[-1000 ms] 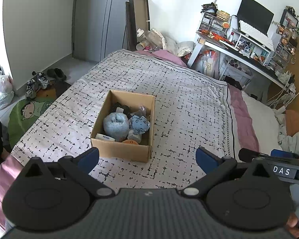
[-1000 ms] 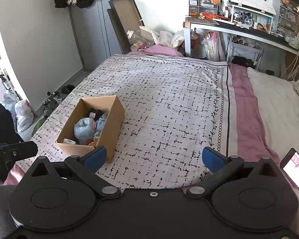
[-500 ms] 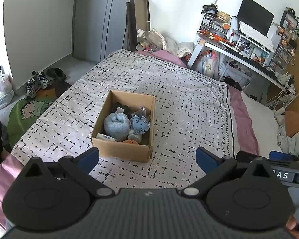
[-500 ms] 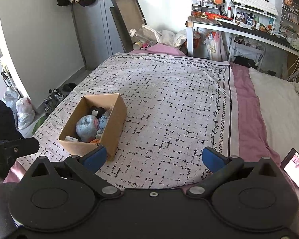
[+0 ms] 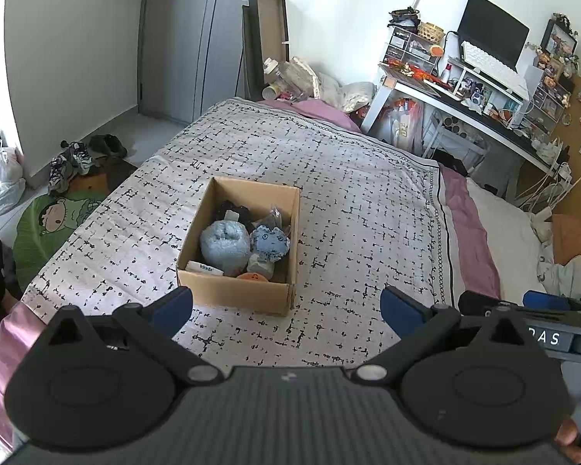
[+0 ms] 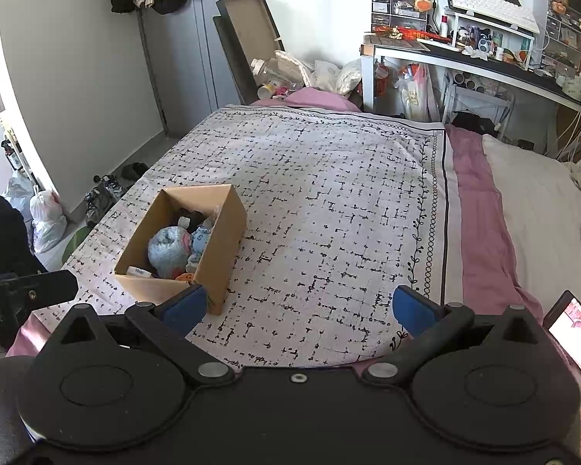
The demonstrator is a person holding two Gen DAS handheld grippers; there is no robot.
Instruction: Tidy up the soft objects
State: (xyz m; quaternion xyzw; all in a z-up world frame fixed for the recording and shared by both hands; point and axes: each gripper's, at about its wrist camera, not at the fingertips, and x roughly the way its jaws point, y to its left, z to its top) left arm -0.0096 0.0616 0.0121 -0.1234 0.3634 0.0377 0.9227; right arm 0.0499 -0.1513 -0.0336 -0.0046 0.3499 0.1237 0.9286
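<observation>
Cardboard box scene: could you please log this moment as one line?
left tool open, empty | right tool open, empty | cardboard box on bed, holds soft toys

A: Where does the left wrist view look from?
B: From above the near edge of the bed (image 5: 368,201), angled down and forward; the cardboard box (image 5: 236,294) sits near, just left of centre.
A: And the right wrist view?
B: Same direction, further right; the box (image 6: 217,252) falls to its left. Both share bed, box and the far desk (image 6: 484,62).
</observation>
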